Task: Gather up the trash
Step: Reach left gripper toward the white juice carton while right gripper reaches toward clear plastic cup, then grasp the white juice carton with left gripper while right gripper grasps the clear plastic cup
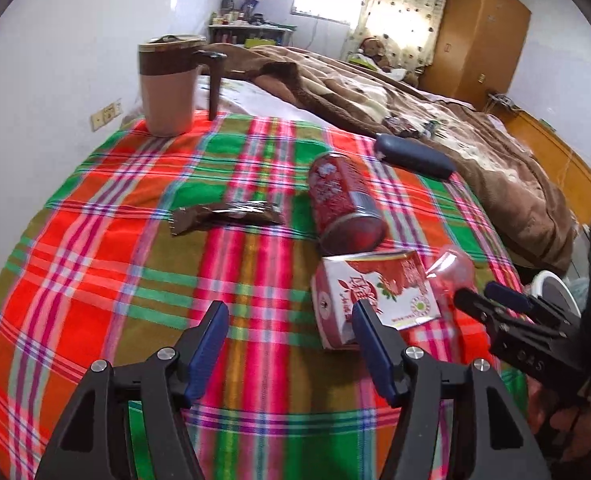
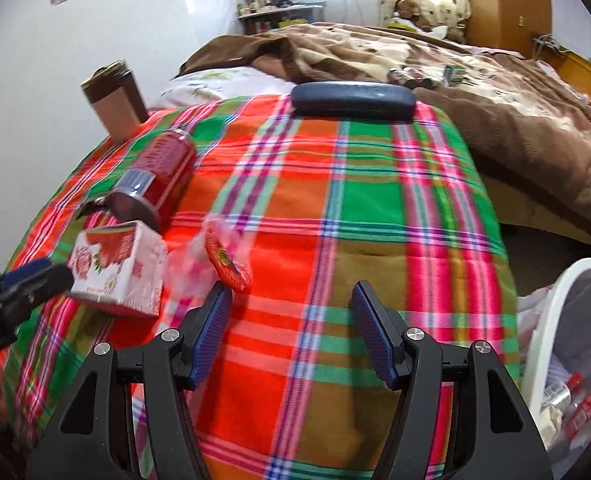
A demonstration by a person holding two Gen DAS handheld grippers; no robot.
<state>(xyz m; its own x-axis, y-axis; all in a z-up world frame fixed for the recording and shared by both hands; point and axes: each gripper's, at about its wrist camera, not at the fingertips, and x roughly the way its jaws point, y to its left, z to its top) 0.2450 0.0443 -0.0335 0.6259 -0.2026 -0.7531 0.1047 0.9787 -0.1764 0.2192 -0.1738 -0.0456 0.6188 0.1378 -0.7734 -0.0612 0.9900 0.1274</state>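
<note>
On the plaid cloth [image 1: 95, 264] lie a red drink can [image 1: 345, 204] on its side, a red-and-white juice carton [image 1: 371, 300], a brown snack wrapper [image 1: 227, 216] and a clear plastic wrapper with a red label [image 2: 223, 264]. My left gripper [image 1: 289, 312] hovers open over bare cloth, its right finger just in front of the carton. My right gripper [image 2: 291, 294] is open too, its left fingertip at the plastic wrapper's near edge, with nothing between the pads. Each gripper shows in the other's view: the right gripper [image 1: 479, 294] and the left gripper [image 2: 43, 276].
A brown lidded mug [image 1: 167, 84] stands at the cloth's far left corner. A dark glasses case [image 2: 351, 98] lies at the far edge. Behind is a bed with a brown blanket [image 2: 495, 92]. A white bin [image 2: 551, 312] holding bottles and scraps stands low at the right.
</note>
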